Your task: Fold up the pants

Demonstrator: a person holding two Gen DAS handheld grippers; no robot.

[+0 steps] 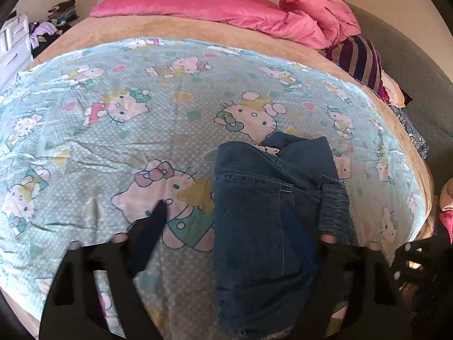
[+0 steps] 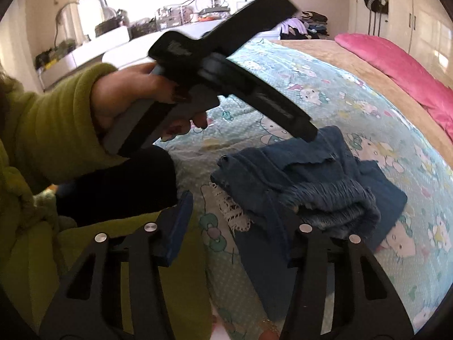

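A pair of blue denim pants (image 1: 263, 212) lies bunched and partly folded on the Hello Kitty bedsheet (image 1: 113, 130). The frayed hems (image 2: 334, 201) rest on top of the pile, seen in the right wrist view (image 2: 305, 175). My left gripper (image 1: 243, 212) is open; its left finger (image 1: 155, 223) is over the sheet and its right finger is hidden under the denim. It also shows from the side in the right wrist view (image 2: 240, 65), held above the pants. My right gripper (image 2: 240, 212) is open, its left finger (image 2: 178, 221) beside the pants, its right finger under cloth.
Pink duvet (image 1: 215, 11) and pillows lie at the bed's far end, a striped cloth (image 1: 359, 62) at the right edge. A white dresser (image 2: 113, 42) with clutter stands behind. The person's green sleeve (image 2: 56, 113) is at left.
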